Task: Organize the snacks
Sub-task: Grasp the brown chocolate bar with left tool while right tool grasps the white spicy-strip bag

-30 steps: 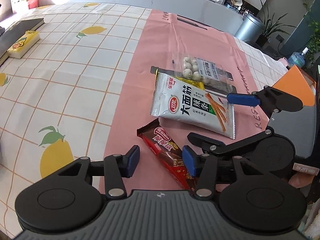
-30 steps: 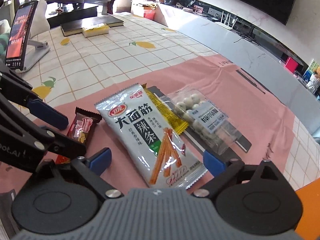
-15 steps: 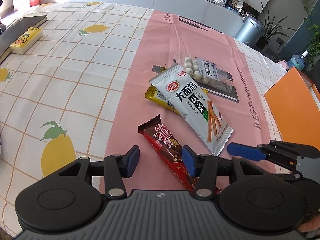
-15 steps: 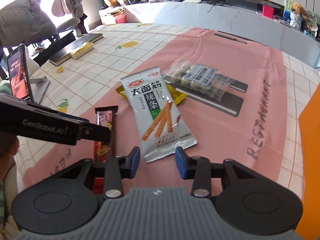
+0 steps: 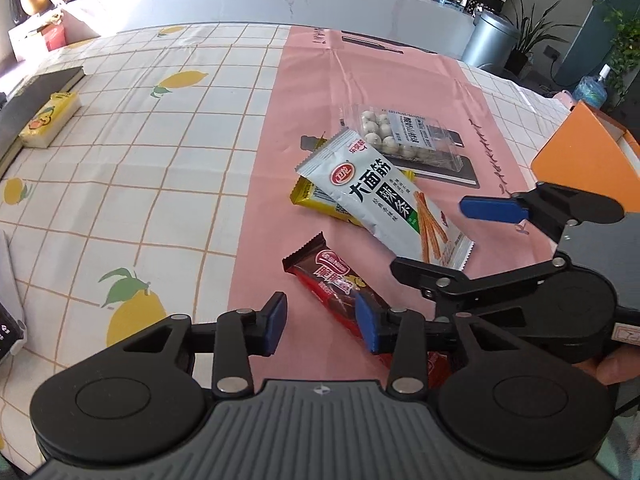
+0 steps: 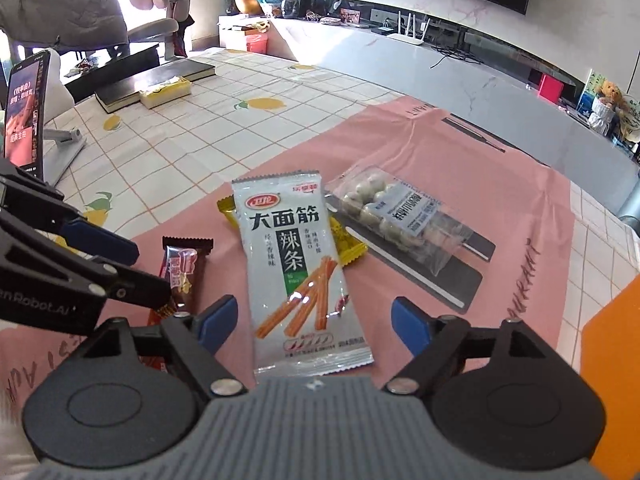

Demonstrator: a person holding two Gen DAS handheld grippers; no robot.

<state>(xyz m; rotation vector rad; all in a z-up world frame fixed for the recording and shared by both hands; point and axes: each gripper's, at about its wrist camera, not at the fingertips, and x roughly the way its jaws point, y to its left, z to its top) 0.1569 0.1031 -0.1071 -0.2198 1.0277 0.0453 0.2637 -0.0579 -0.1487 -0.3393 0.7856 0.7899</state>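
both grippers hang over the pink mat (image 5: 360, 80) with nothing in them. the right gripper (image 6: 312, 322) has its jaws spread wide on either side of the near end of the white snack bag (image 6: 292, 264), not touching it that i can see. the left gripper (image 5: 320, 322) is released too, with the brown chocolate bar (image 5: 340, 292) running under its right finger.

the snacks sit bunched together — the white bag lies across a yellow packet (image 5: 316, 200), and a clear pack of white balls (image 6: 400, 216) sits just behind on a dark strip.

what could go wrong, i reckon: the white bag is flat and slippery, so pinching it from the sides may just buckle it or let it slide out. since it overlaps the yellow packet, lifting could drag that along. the two grippers are also close together — easy to bump.
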